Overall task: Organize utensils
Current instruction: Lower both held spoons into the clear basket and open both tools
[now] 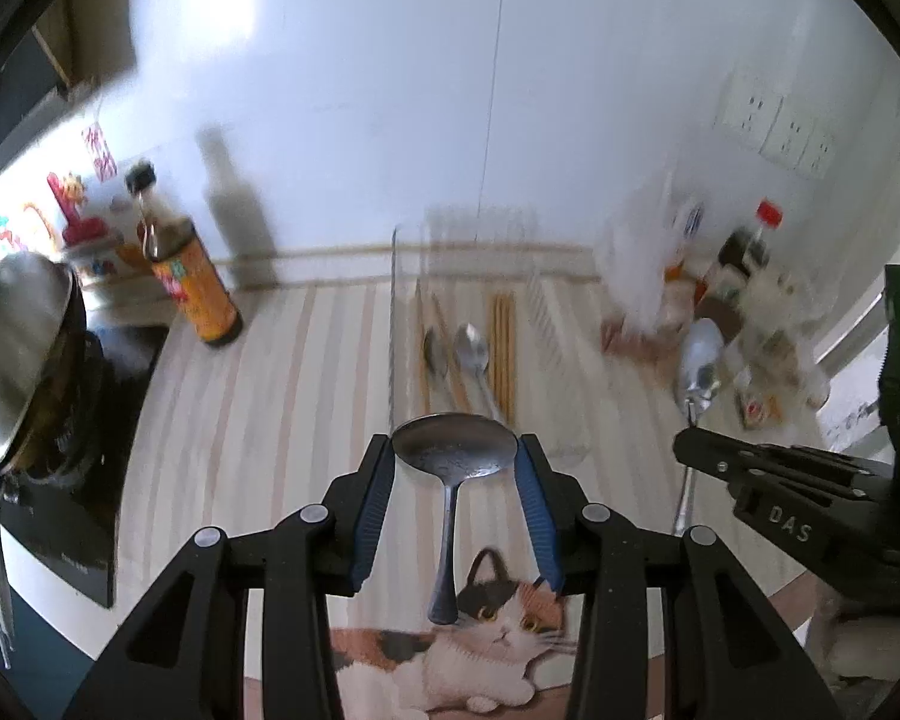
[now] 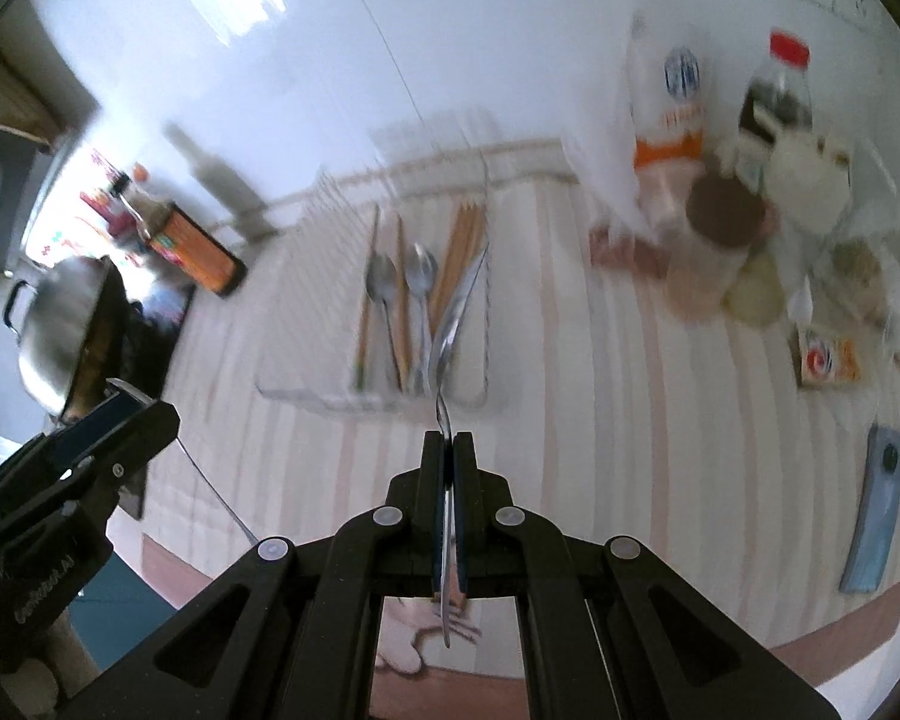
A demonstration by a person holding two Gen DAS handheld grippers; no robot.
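Observation:
My left gripper (image 1: 455,459) is shut on a metal spoon (image 1: 455,444). Its blue pads press on both sides of the bowl, and the handle hangs back toward the camera. My right gripper (image 2: 448,441) is shut on the handle of a second spoon (image 2: 453,324), seen edge-on with its bowl pointing away over the tray. Both are held above a clear tray (image 2: 306,390) on the striped counter. The tray holds two spoons (image 2: 384,282) and wooden chopsticks (image 2: 462,240). The left wrist view shows the right gripper (image 1: 690,441) with its spoon (image 1: 699,360) at the right.
A dark sauce bottle (image 1: 192,276) stands left of the tray, with a steel wok (image 1: 18,348) on a black cooker further left. Bottles, jars and packets (image 2: 750,192) crowd the back right. A blue phone (image 2: 876,516) lies near the right edge. A cat picture (image 1: 486,630) lies below my left gripper.

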